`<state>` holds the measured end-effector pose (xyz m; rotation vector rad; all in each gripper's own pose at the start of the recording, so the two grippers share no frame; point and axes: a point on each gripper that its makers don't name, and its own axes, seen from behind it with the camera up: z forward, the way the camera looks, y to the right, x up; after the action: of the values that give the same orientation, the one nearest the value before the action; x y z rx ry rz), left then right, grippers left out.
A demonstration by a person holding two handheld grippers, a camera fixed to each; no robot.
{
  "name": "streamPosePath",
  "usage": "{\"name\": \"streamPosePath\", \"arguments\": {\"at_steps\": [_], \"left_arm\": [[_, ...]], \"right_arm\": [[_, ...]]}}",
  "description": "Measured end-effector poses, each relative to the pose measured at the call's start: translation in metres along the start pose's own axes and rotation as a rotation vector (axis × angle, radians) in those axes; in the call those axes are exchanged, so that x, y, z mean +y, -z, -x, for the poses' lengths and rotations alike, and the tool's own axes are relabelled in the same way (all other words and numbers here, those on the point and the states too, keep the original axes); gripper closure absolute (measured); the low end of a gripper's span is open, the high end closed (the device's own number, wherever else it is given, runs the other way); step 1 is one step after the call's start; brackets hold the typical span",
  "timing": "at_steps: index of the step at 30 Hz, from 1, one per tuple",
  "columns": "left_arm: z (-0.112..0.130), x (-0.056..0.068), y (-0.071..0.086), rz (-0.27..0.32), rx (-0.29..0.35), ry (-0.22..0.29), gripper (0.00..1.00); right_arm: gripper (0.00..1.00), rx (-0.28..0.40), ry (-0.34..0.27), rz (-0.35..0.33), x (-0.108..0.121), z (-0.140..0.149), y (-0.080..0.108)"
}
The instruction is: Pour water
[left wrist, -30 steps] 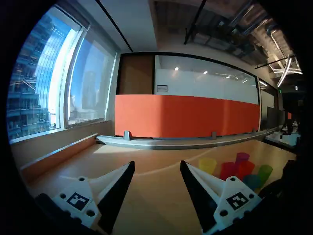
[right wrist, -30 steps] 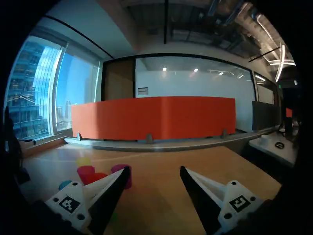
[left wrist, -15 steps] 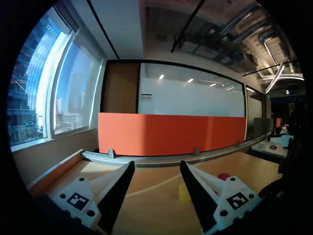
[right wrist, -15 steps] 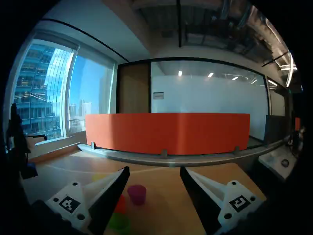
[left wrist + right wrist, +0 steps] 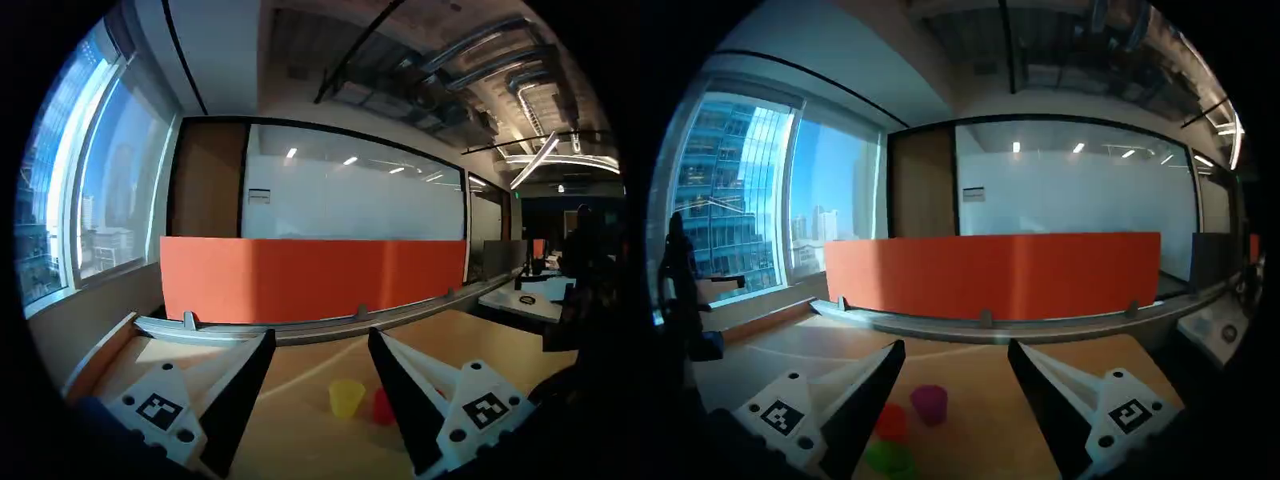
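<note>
One yellow cup [image 5: 346, 398], one red cup [image 5: 893, 422], one purple cup [image 5: 929, 403], one green cup [image 5: 890, 458].

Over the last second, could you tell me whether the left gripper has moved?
Yes. The left gripper has swung right and tilted upward: the orange partition now sits lower and further left in its view.

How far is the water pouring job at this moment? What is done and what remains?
Done: nothing that shows; no cup is lifted or tipped. In hand: nothing. The left claw and the right claw are both open and empty, facing the yellow cup, red cup, purple cup and green cup on the table. Left: grasp a cup and pour, so the whole job.
</note>
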<state>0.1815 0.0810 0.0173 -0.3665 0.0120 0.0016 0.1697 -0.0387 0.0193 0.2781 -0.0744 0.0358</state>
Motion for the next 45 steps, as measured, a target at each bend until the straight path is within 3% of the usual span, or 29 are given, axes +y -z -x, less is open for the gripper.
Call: {"name": "streamPosePath", "arguments": {"at_steps": [8, 15, 23, 45], "left_arm": [[0.003, 0.030, -0.006, 0.129, -0.022, -0.033, 0.15], [0.001, 0.047, -0.009, 0.211, -0.021, -0.027, 0.15], [0.010, 0.056, -0.010, 0.270, -0.049, -0.066, 0.15], [0.066, 0.071, -0.010, 0.379, -0.192, -0.089, 0.15]], "right_arm": [[0.01, -0.011, -0.008, -0.142, -0.026, -0.003, 0.004], [0.01, -0.021, 0.068, -0.289, -0.061, -0.005, 0.012], [0.01, -0.062, 0.130, -0.331, -0.073, 0.005, 0.013], [0.01, -0.234, 0.208, -0.383, -0.072, 0.068, 0.024]]}}
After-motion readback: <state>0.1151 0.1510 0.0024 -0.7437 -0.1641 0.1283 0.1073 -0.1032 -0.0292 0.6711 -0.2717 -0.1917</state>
